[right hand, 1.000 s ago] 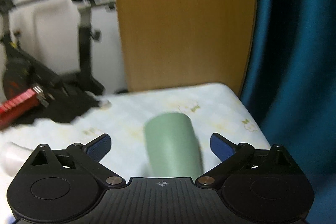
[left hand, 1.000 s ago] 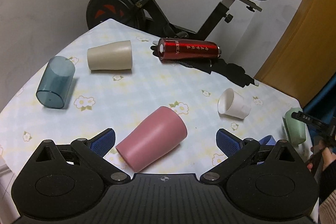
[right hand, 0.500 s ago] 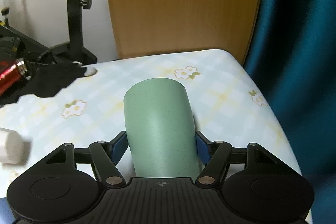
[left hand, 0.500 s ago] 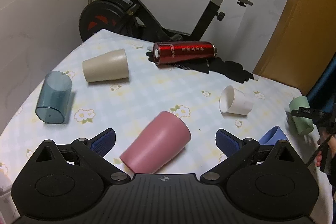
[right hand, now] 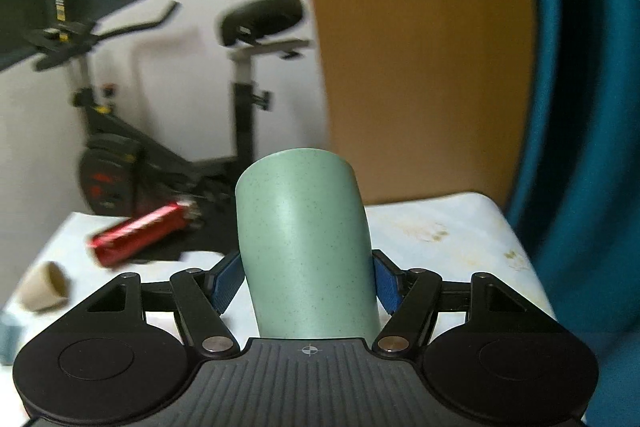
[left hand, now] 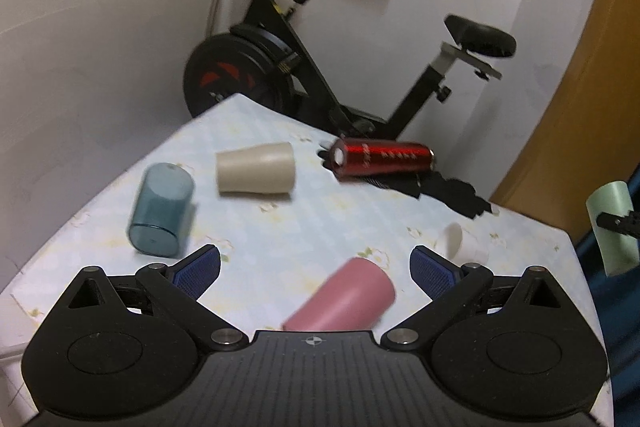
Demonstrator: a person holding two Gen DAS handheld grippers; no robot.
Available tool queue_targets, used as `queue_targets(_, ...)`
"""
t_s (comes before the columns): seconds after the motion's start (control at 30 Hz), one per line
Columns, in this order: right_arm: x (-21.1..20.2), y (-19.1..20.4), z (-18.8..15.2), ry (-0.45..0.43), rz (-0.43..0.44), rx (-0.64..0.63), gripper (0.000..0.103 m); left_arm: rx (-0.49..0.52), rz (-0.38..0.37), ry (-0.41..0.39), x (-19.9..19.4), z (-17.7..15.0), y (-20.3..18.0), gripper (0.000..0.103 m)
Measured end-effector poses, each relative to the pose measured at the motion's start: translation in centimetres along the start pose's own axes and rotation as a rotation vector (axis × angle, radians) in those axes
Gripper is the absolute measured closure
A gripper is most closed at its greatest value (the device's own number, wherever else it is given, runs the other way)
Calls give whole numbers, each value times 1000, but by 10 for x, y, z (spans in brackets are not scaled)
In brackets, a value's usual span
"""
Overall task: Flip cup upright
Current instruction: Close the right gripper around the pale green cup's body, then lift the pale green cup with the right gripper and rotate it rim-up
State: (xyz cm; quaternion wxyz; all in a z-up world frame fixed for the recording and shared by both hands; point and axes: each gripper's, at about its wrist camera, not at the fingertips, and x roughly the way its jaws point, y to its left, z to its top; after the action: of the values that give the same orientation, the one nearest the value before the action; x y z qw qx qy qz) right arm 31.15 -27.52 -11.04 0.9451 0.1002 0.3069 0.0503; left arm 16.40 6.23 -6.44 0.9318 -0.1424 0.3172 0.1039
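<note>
Green speckled cup (right hand: 304,247), matte, slightly tapered, stood raised off the floral table at its far right edge, tilted with the narrow closed end up, pinched between blue pads (right hand: 228,281) near its hidden wider end.

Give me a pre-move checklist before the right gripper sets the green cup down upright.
1. Grip on the green cup: ok. The right gripper has both blue pads against its sides.
2. Cup off the table: ok. In the left wrist view it hangs in the air past the right edge.
3. Which end faces down: cannot tell. The far end looks closed, the near end is hidden behind the gripper body.
4. Left gripper out of the way: ok. It is open, holding nothing, above the pink cup.
5. Landing spot near the right edge: ok. The tablecloth ahead of the cup is bare.
6. Neighbours clear: ok. The white cup and red bottle lie farther left.
</note>
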Motion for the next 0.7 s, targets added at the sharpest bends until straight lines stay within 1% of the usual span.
queue_targets(0.1,-24,27,-3,15,56,-14,40,8,17,-15,-5,-1,6,2)
queue_targets(0.17,-33,47,-13,44,88,-24,40,24,27,-27,-8,-3,9,2)
queue_targets(0.3,-41,82,-41,128,156,-13,39,40,42,-30,-5,-5,16,2)
queue_targets(0.4,-35,105,-70,212,195,7,39,34,43,-14,0,-8,20,2)
queue_targets(0.47,-26,126,-89,269,210,25,40,32,45,-2,3,-10,21,2)
queue_targets(0.57,-16,142,-118,327,199,55,40,43,45,7,6,-13,22,2)
queue_targets(0.7,-2,160,-141,357,190,101,39,50,48,30,11,-17,24,2)
